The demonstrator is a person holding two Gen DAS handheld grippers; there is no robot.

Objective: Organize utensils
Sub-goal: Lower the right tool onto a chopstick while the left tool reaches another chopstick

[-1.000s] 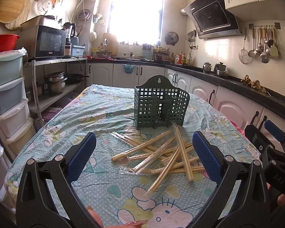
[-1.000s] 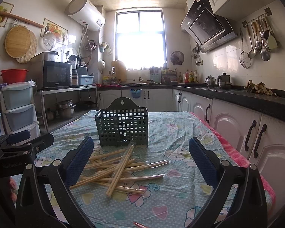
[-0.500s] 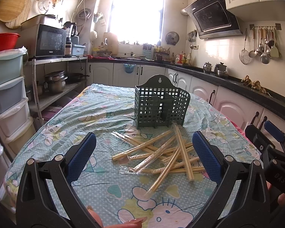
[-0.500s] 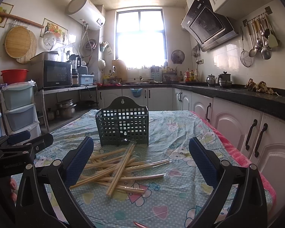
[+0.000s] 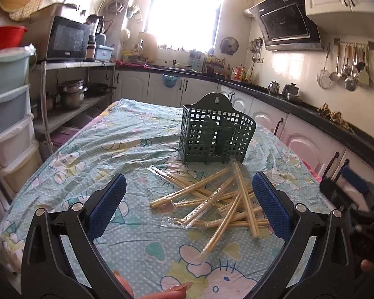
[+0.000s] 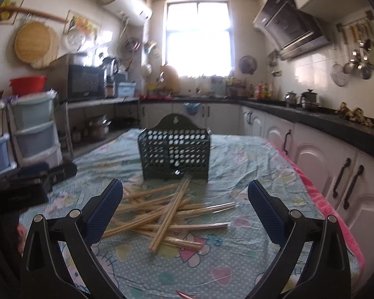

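Left gripper (image 5: 189, 199): jaws wide apart, empty, above the tablecloth (image 5: 92, 154). Wrapped chopsticks (image 5: 217, 199) lie scattered ahead between its fingers; green holder (image 5: 215, 134) stands beyond them.

Right gripper (image 6: 185, 204): jaws spread, empty. Chopsticks (image 6: 167, 209) piled ahead, holder (image 6: 175, 154) upright just behind.

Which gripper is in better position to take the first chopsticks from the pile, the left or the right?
Probably the right gripper: it is open with the chopsticks centred between its fingers. The left gripper, also open, has the pile toward its right finger. Neither holds anything.
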